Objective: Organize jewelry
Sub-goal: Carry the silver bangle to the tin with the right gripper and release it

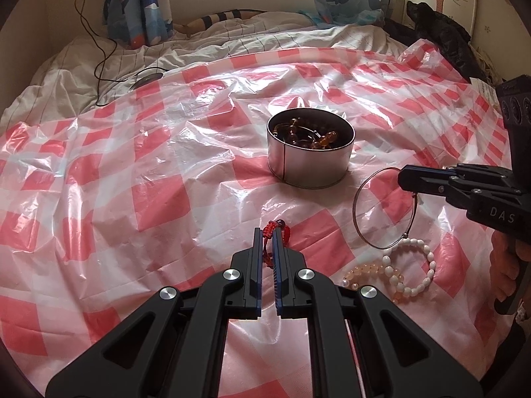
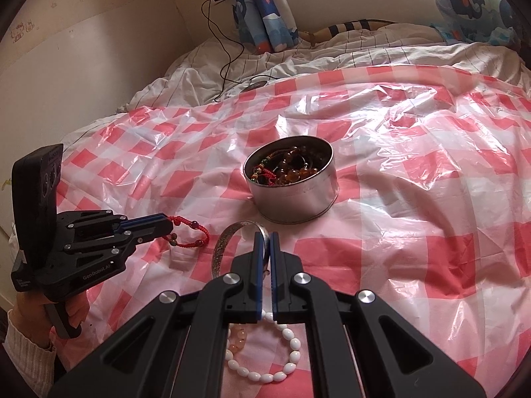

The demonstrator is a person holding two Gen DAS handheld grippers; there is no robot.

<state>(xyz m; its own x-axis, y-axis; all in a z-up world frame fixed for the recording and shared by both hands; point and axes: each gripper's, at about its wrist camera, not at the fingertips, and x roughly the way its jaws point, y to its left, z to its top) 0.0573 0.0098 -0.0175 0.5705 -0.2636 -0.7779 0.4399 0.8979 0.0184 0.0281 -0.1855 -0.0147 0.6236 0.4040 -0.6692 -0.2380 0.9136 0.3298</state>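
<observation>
While the left gripper (image 1: 267, 232) is clamped on a red cord bracelet (image 1: 270, 237) at lower centre of its own view, the same bracelet (image 2: 187, 232) shows in the right wrist view dangling from its tips at the left edge, apparently just above the checked plastic sheet (image 2: 415, 225). The right gripper (image 2: 264, 237) is closed on a thin silver bangle (image 2: 220, 243) at lower centre of its view; in the left wrist view the bangle (image 1: 361, 192) hangs as a ring from the black tips at the right edge. A round metal tin (image 1: 310, 162) sits on the sheet at centre of both views, upright, with amber beads and cord pieces inside. A white bead bracelet (image 1: 421, 265) and a pale peach bead bracelet (image 1: 371, 270) lie touching on the sheet in the lower right of the left wrist view, just below the bangle. A hand (image 2: 36, 318) in a pale knit sleeve holds the left gripper's handle at lower left
</observation>
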